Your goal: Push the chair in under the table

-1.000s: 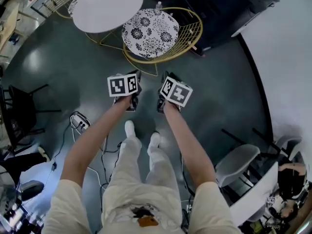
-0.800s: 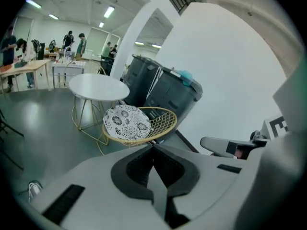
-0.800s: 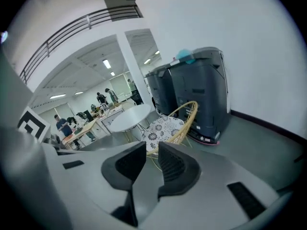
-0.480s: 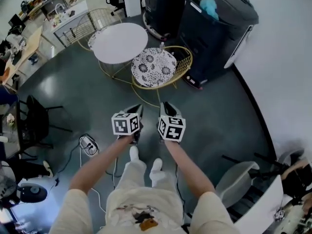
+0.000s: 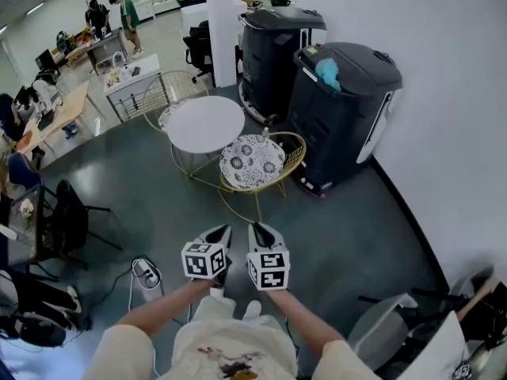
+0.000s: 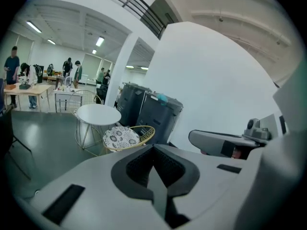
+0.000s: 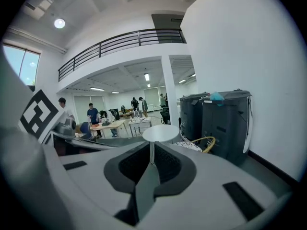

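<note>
A gold wire chair [image 5: 255, 163] with a black-and-white flowered cushion stands against the round white table [image 5: 206, 123], its seat just outside the tabletop's edge. Both grippers are held side by side in front of me, well short of the chair and touching nothing. My left gripper [image 5: 223, 232] is shut and empty. On my right gripper [image 5: 256, 229] the jaws are closing, almost together, with nothing between them. The left gripper [image 6: 154, 150] view looks past its tips to the chair [image 6: 123, 137] and table [image 6: 98, 114]. The right gripper [image 7: 150, 159] view shows the table [image 7: 159, 132] and chair [image 7: 200, 144].
Two tall black machines [image 5: 342, 109] [image 5: 277, 46] stand right behind the chair by the white wall. A second wire chair [image 5: 168, 92] is behind the table. A black chair [image 5: 67, 216], a power strip with cables [image 5: 146, 274] and a grey chair [image 5: 382, 329] flank me. People work at far desks.
Both grippers have lifted and drawn back from the chair's rim toward my body. The view has tipped up, so the chair and table now sit farther off.
</note>
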`<state>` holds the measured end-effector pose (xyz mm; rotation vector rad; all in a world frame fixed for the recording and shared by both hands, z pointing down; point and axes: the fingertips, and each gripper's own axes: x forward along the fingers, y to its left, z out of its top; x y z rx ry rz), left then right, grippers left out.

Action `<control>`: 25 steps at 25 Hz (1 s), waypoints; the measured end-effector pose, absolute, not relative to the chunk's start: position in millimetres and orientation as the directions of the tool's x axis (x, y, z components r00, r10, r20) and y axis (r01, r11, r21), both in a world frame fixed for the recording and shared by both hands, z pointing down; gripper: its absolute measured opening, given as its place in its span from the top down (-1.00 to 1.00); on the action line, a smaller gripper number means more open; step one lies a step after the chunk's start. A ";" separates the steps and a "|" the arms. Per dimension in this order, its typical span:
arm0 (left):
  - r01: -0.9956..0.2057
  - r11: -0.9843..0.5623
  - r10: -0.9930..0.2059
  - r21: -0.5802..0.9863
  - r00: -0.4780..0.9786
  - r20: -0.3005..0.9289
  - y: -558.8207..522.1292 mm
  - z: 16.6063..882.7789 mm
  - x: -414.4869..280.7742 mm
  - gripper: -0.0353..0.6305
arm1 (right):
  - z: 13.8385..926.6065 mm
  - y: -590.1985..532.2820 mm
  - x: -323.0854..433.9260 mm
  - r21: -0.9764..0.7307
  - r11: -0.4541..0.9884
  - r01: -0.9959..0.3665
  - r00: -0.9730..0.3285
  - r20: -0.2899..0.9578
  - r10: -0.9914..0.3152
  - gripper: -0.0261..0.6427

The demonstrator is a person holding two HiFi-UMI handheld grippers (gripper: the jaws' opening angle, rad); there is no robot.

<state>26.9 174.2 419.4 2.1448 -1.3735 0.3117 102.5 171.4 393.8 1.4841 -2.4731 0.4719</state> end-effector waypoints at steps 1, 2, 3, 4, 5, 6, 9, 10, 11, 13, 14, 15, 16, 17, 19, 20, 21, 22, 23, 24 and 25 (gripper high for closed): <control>-0.884 -0.310 -0.766 0.349 0.450 0.459 184.0 412.8 30.1 0.87 | 389.1 179.9 104.4 -0.148 0.445 -0.883 -0.468 0.339 -0.816 0.82; -0.878 -0.312 -0.775 0.362 0.456 0.438 194.1 406.2 33.5 0.87 | 385.0 188.4 105.6 -0.137 0.451 -0.882 -0.470 0.332 -0.818 0.83; -0.873 -0.318 -0.782 0.369 0.461 0.419 204.5 399.7 36.0 0.87 | 381.4 196.6 105.1 -0.128 0.458 -0.880 -0.474 0.324 -0.819 0.83; -0.871 -0.326 -0.790 0.367 0.465 0.401 214.8 393.3 36.8 0.87 | 378.1 204.6 102.7 -0.122 0.466 -0.876 -0.480 0.315 -0.819 0.83; -0.871 -0.335 -0.797 0.359 0.465 0.385 224.3 387.3 36.6 0.87 | 375.0 212.5 99.4 -0.121 0.476 -0.871 -0.488 0.305 -0.817 0.83; -0.872 -0.344 -0.804 0.349 0.465 0.370 232.4 381.5 36.1 0.87 | 372.0 220.1 96.1 -0.122 0.485 -0.866 -0.498 0.298 -0.814 0.83; -0.870 -0.356 -0.819 0.342 0.467 0.335 252.9 364.6 35.0 0.87 | 360.0 243.4 87.4 -0.126 0.518 -0.846 -0.531 0.284 -0.798 0.85; -0.868 -0.358 -0.822 0.345 0.468 0.324 260.4 359.1 34.6 0.87 | 355.0 251.6 85.0 -0.119 0.530 -0.839 -0.541 0.272 -0.796 0.85; -0.865 -0.361 -0.826 0.348 0.470 0.311 268.0 353.7 34.7 0.87 | 350.6 259.2 83.5 -0.107 0.540 -0.835 -0.548 0.259 -0.796 0.85; -0.864 -0.376 -0.831 0.336 0.475 0.291 281.4 345.0 35.9 0.87 | 345.0 271.7 83.1 -0.083 0.548 -0.832 -0.550 0.242 -0.799 0.87; -0.865 -0.383 -0.832 0.323 0.475 0.286 287.4 342.1 36.2 0.87 | 342.6 277.3 83.4 -0.075 0.549 -0.833 -0.550 0.235 -0.801 0.88; -0.867 -0.388 -0.833 0.312 0.475 0.283 292.9 339.7 35.8 0.87 | 340.8 282.5 83.5 -0.068 0.550 -0.832 -0.549 0.230 -0.803 0.88; -0.870 -0.389 -0.835 0.304 0.472 0.281 297.9 337.5 35.0 0.87 | 339.4 287.3 83.3 -0.059 0.553 -0.831 -0.550 0.226 -0.804 0.89; -0.872 -0.387 -0.838 0.301 0.469 0.279 302.4 335.1 34.2 0.87 | 337.8 291.7 82.5 -0.053 0.558 -0.828 -0.554 0.225 -0.801 0.89; -0.875 -0.383 -0.845 0.296 0.462 0.271 309.9 330.1 34.6 0.87 | 332.1 298.3 80.1 -0.050 0.574 -0.817 -0.570 0.221 -0.792 0.89; -0.876 -0.383 -0.846 0.293 0.460 0.269 313.1 328.1 35.9 0.87 | 328.2 300.2 79.2 -0.045 0.581 -0.813 -0.575 0.215 -0.789 0.89; -0.876 -0.384 -0.847 0.290 0.460 0.268 316.3 326.8 37.9 0.87 | 324.6 301.5 78.7 -0.039 0.584 -0.811 -0.578 0.209 -0.789 0.89; -0.876 -0.387 -0.845 0.288 0.462 0.269 319.7 326.3 40.4 0.87 | 321.1 302.7 78.3 -0.031 0.586 -0.810 -0.579 0.205 -0.789 0.89; -0.875 -0.391 -0.842 0.287 0.465 0.271 323.3 326.7 43.6 0.87 | 317.3 304.1 78.0 -0.022 0.588 -0.808 -0.580 0.198 -0.790 0.89; -0.873 -0.396 -0.839 0.285 0.470 0.273 326.4 327.4 46.9 0.87 | 313.0 305.6 77.6 -0.013 0.591 -0.807 -0.582 0.188 -0.791 0.89; -0.871 -0.402 -0.837 0.281 0.474 0.273 328.1 327.8 49.5 0.87 | 309.0 307.1 77.0 -0.005 0.595 -0.804 -0.587 0.177 -0.790 0.89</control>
